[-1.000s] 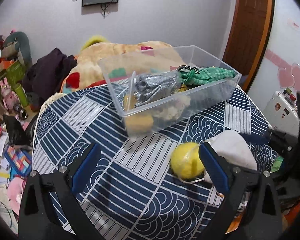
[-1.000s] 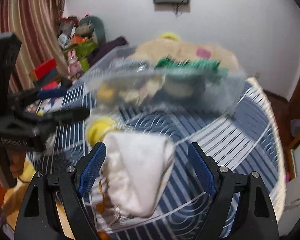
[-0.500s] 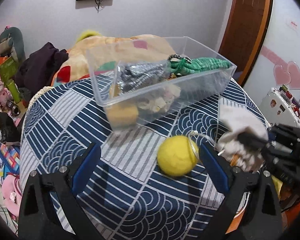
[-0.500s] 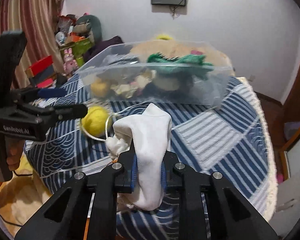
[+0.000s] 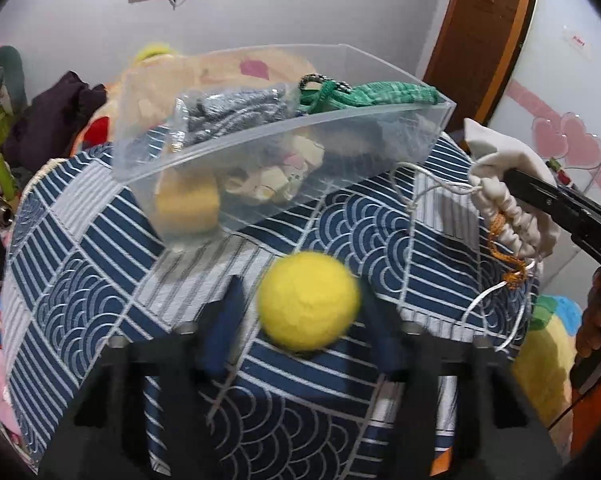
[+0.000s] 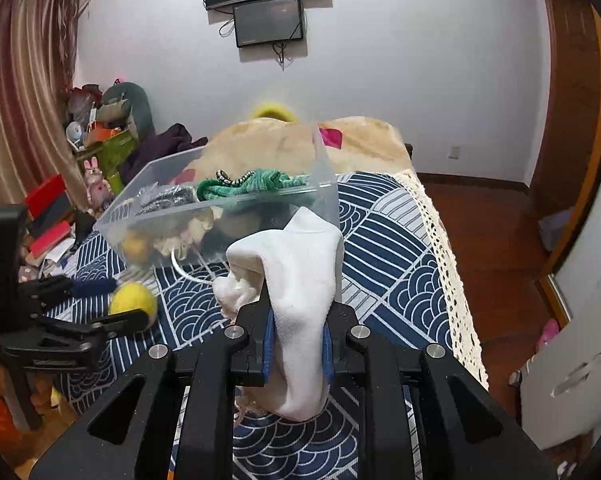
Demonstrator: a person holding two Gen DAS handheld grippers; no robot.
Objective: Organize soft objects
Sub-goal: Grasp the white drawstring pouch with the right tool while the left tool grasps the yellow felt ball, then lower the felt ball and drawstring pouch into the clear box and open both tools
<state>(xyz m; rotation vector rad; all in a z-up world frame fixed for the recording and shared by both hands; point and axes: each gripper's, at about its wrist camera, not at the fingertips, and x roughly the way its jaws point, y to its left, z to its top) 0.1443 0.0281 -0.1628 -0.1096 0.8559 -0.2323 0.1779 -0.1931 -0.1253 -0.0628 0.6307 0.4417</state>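
Note:
A yellow felt ball (image 5: 308, 300) sits on the blue patterned table between the fingers of my left gripper (image 5: 306, 332), which are closing around it and blurred. The ball also shows in the right wrist view (image 6: 133, 299). My right gripper (image 6: 298, 344) is shut on a white drawstring pouch (image 6: 300, 280) and holds it above the table; the pouch also shows in the left wrist view (image 5: 508, 184) with its cords hanging. A clear plastic bin (image 5: 284, 136) behind holds a green knitted item (image 5: 380, 92), a grey cloth, a yellow sponge and other soft things.
The round table (image 5: 80, 280) wears a blue and white cloth with a lace edge (image 6: 448, 264). A beige plush heap (image 6: 284, 136) lies behind the bin. Toys and clutter stand at the left (image 6: 100, 152). A wooden door (image 5: 480, 36) is at the right.
My right gripper closed on the pouch and lifted it off the table. My left gripper moved up to the yellow ball and its fingers narrowed around it.

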